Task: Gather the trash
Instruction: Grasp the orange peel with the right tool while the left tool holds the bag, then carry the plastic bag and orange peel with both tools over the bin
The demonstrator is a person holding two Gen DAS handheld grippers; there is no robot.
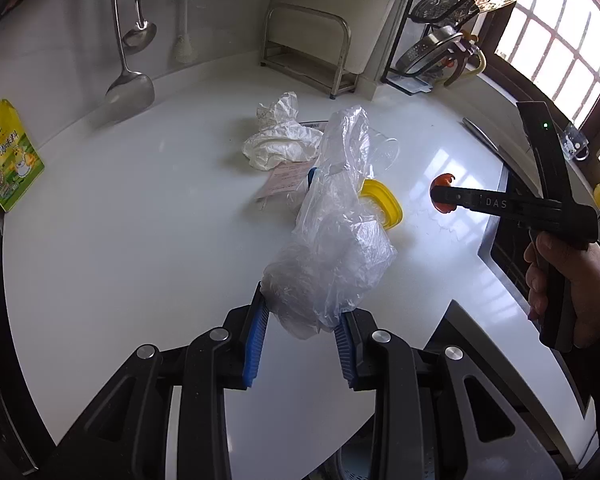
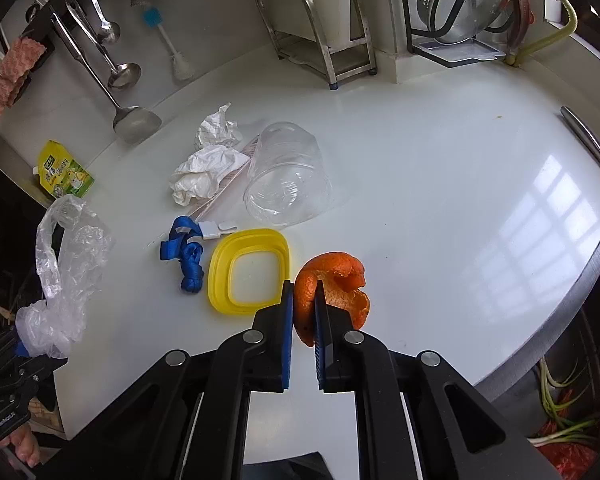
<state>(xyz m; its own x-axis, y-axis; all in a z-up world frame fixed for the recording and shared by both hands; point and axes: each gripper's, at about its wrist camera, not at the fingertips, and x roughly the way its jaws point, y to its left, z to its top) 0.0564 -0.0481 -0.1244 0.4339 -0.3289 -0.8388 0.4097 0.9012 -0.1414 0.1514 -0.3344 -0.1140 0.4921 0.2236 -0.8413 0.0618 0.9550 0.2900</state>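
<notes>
Two wrist fisheyes, angled down, sharing white counter [image 1: 120, 220]

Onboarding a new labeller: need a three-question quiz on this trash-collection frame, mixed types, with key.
1. True or false: the right gripper is shut on the orange peel.
2. What does the left gripper hold?
A. clear cup
B. plastic bag
C. yellow lid
3. Fill in: the blue strap lies on the counter just left of the yellow ____.

Key
1. True; the pads pinch the peel's edge.
2. B; the plastic bag is bunched between its pads.
3. lid.
</notes>
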